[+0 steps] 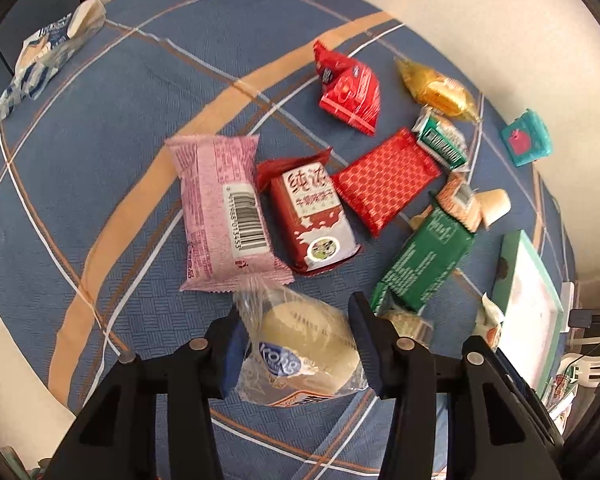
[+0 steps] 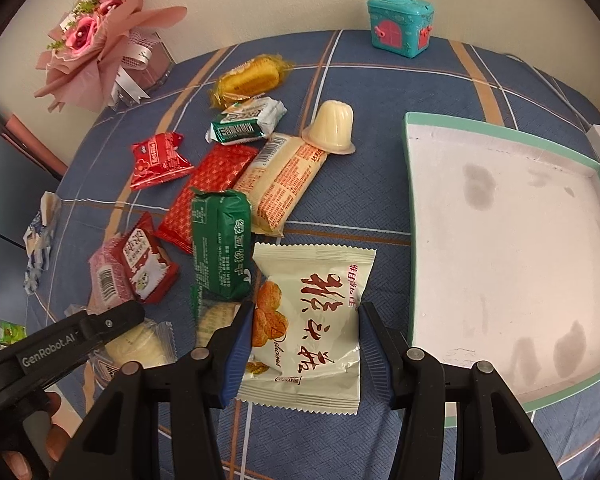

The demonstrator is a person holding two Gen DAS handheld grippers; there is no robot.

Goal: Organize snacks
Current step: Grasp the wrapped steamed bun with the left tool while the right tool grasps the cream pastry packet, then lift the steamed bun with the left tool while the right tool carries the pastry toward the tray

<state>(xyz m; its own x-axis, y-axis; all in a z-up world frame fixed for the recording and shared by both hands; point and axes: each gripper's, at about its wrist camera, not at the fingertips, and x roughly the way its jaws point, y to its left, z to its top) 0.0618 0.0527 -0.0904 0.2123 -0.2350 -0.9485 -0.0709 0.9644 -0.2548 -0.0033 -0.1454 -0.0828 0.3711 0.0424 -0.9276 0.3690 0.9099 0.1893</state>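
Left gripper (image 1: 298,344) is clamped narrow on a clear-wrapped pale bun (image 1: 304,350), pads pressing both its sides, at six o'clock of the blue plaid tablecloth (image 1: 100,160). At twelve o'clock from it lie the pink packet (image 1: 220,212) and red milk-biscuit packet (image 1: 312,220). Right gripper (image 2: 306,344) pinches a white snack bag (image 2: 312,320), jaws partly closed on its edges. The teal-rimmed tray (image 2: 420,220) sits at three o'clock, just beside that bag.
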